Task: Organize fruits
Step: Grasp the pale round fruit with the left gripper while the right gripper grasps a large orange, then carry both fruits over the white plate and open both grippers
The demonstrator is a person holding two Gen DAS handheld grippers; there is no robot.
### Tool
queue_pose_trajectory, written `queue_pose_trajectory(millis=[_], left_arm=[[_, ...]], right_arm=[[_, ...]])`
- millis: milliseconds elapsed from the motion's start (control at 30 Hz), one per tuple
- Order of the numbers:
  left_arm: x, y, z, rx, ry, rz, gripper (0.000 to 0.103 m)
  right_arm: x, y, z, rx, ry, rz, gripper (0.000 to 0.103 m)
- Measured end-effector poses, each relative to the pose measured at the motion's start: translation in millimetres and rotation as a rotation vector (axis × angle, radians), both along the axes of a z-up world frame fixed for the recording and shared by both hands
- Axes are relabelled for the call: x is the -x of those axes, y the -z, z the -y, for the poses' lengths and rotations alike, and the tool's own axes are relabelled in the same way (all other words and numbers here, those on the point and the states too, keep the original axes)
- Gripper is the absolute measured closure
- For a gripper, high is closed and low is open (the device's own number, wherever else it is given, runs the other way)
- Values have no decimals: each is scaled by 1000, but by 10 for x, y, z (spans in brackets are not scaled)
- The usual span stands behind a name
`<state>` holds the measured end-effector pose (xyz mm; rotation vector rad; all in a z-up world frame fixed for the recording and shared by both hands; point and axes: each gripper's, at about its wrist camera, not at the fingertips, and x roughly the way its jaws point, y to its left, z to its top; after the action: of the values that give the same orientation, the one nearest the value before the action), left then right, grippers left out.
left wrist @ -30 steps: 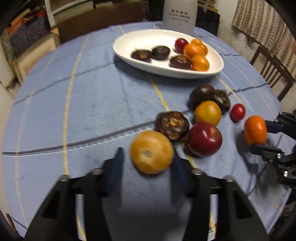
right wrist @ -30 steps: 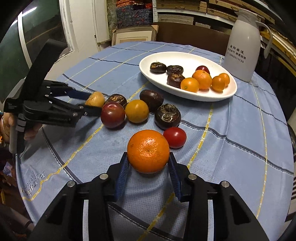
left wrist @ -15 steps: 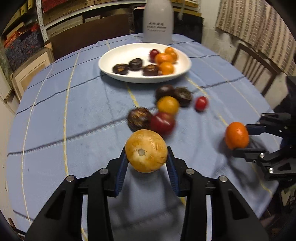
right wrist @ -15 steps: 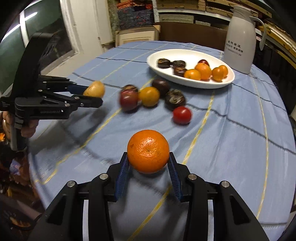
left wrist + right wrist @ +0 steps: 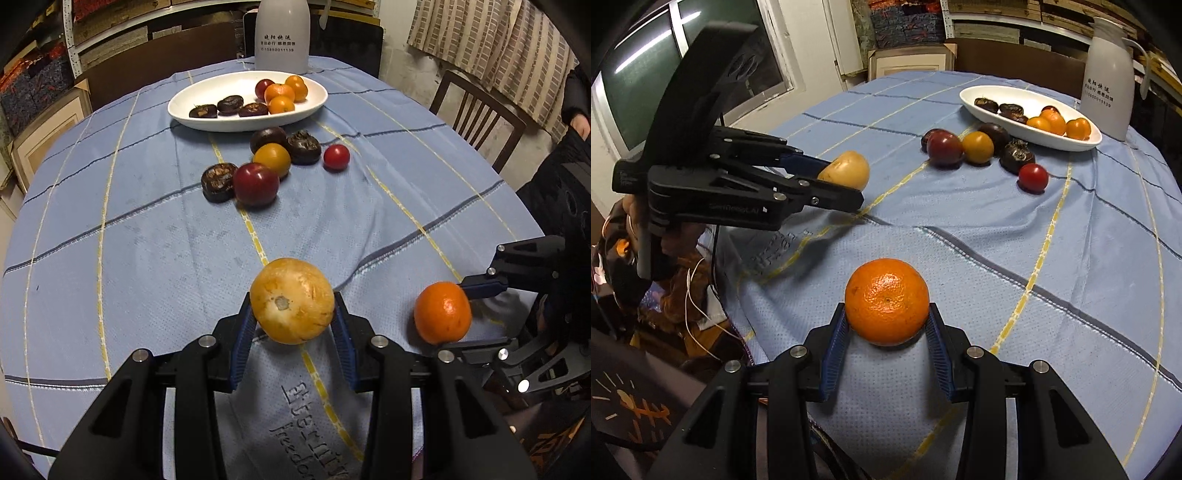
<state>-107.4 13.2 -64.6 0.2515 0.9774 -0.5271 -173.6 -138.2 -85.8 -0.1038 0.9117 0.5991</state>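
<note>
The yellow fruit [image 5: 291, 301] sits clamped between the blue pads of the left gripper [image 5: 293, 314], lifted clear of the cloth [image 5: 147, 240]. To that gripper's right, close by, the right gripper [image 5: 886, 321] pinches the orange [image 5: 886, 301] the same way, also off the cloth. Both grips look centred, each pad pressing the fruit's widest part.

Ahead of both grippers lies the loose cluster: a dark red fruit [image 5: 255, 183], a small yellow one [image 5: 272, 158], three dark brown ones and a small red one [image 5: 336, 157]. Beyond that is the white dish [image 5: 207, 120], already holding brown fruit on its left and orange and red fruit on its right. The jug [image 5: 282, 35] stands just behind the dish.

The step in hand is likely the carry to the dish. To do it well, keep both fruits high enough to pass over the cluster and the dish rim, and bring the grippers in one at a time so they do not knock each other. Lower the orange beside the other oranges and release only when it rests on the dish; round fruit rolls. The yellow fruit suits the bare middle of the dish.
</note>
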Motion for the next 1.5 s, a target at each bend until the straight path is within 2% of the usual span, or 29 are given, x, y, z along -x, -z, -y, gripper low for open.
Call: queue_pose_trajectory(millis=[367,600,800,1033,1300,1500], left_arm=[[-405,-320,153,-1,-10,58,64],[-886,-498,187,18,-62,74,64],[-1401,-630,211,4,-128,90,64],[-2070,-733,317,-1,-181,108,64],[-2711,-385,659,-57,-211,51,64],[-2941,-268,703,-65,-236,52,64]], right_arm=[[-475,-384,437,-67,132,61,60],[-979,-749,636,-142,199,91,60],[-1503,-906,723,-152,258,114,60],[-2233,-870,795,-125,317,100,60],[-2971,-630,722,-70,334,51,60],[-3294,-489,737,-56,345,42,60]])
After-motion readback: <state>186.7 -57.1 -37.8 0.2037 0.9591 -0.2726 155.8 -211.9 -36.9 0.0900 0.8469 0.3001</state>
